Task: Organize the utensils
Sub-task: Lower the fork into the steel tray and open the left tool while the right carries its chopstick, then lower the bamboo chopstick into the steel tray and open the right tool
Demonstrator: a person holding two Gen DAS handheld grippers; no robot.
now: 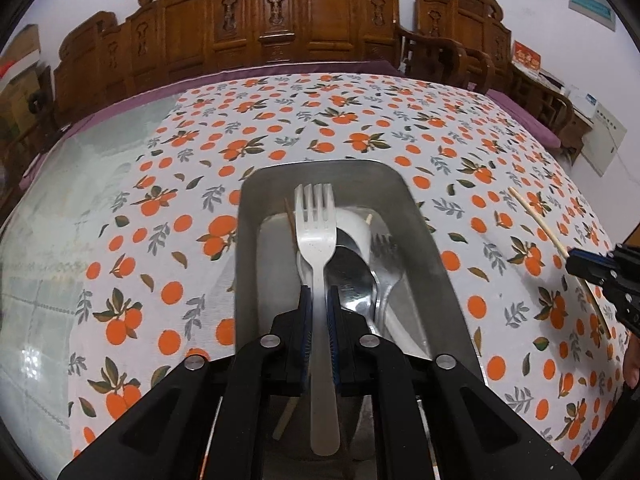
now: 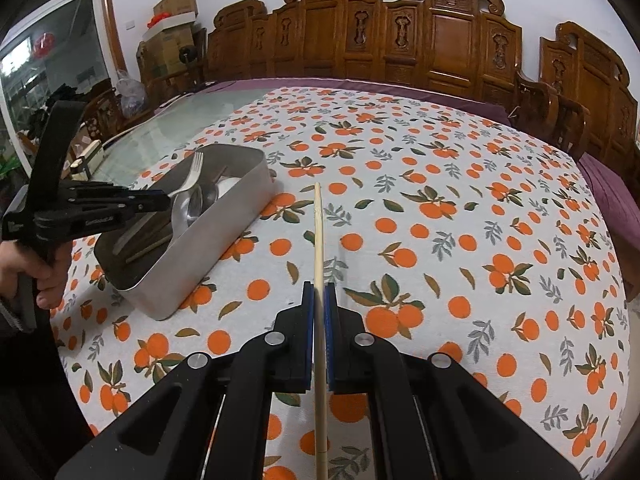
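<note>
While the left gripper (image 1: 319, 300) clamps a white fork (image 1: 318, 264) by its handle over the metal tray (image 1: 436, 264), the right gripper (image 2: 319, 296) pinches a pale chopstick (image 2: 318, 240) above the orange-print tablecloth (image 2: 440, 208). Spoons (image 1: 356, 264) and another fork lie inside the tray, near the tablecloth's left edge.

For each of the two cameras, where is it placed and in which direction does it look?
Left wrist: sits on the left gripper, looking down its jaws, shut on a white fork over the metal tray; the right gripper shows at right.
Right wrist: sits on the right gripper, jaws shut on a chopstick; left gripper and hand at left.
Shared: tray, orange-print tablecloth.
</note>
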